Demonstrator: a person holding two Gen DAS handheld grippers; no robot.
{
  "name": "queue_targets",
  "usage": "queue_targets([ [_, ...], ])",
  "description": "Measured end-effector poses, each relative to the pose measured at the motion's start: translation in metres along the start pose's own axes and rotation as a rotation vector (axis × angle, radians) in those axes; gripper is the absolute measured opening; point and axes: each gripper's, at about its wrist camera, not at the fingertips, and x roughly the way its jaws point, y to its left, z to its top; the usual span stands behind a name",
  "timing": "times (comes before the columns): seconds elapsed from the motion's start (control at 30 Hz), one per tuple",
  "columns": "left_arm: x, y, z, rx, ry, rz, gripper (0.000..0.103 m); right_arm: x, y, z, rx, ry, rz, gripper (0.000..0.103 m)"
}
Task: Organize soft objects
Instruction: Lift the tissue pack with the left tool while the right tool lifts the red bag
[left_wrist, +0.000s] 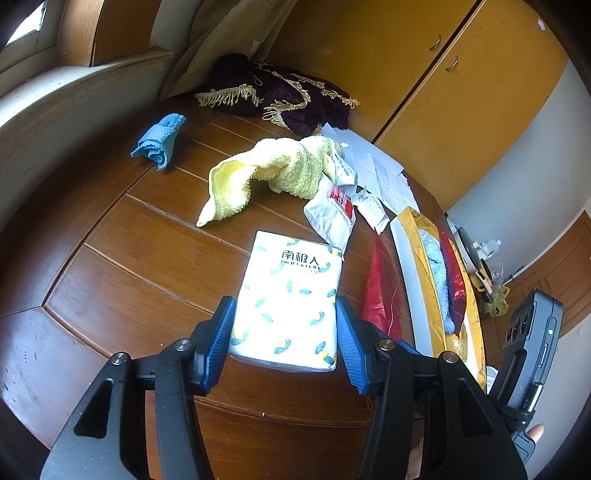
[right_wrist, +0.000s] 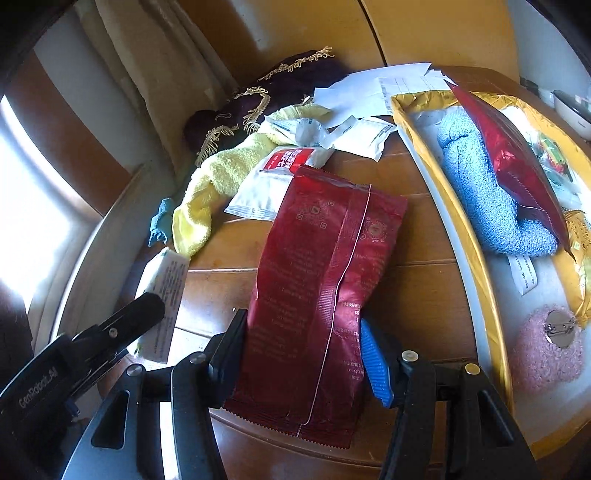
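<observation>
**Both tongs loaded beside the yellow tray**

My left tongs (left_wrist: 286, 332) are pinching a pack of tissues (left_wrist: 288, 295), white with a yellow-and-teal print, its blue pads pressed against the pack's two long sides. The pack sits to the left of the yellow tray (left_wrist: 424, 280), over the wooden tabletop (left_wrist: 147, 258); whether it rests on the wood or hangs just above it, I cannot tell.

My right tongs (right_wrist: 303, 347) are pinching a dark red foil pouch (right_wrist: 317, 280), seam side up, also left of the tray (right_wrist: 476, 258) and close to its rim.

Inside the tray lie a rolled light blue towel (right_wrist: 484, 192), a second red foil pouch (right_wrist: 513, 155) leaning across it, and a pink knitted round (right_wrist: 546, 354) with a metal pin on it.

Beyond the tray's far left corner, a crumpled yellow towel (left_wrist: 273, 166) sprawls on the tabletop with a white-and-red sachet (left_wrist: 332, 214) touching it and loose papers (left_wrist: 376, 166) just behind. Farther left of that lies a rolled blue cloth (left_wrist: 159, 140), well apart from the tray, and a dark purple fringed cloth (left_wrist: 280, 92) sits at the tabletop's far edge.
</observation>
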Motion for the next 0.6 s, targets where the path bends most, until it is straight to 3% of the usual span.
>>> queue_targets([
  [0.6,0.0045,-0.0043,-0.0034,0.001,0.011,-0.019,0.052,-0.0015,0.0013,-0.003,-0.013,-0.008,-0.014,0.059],
])
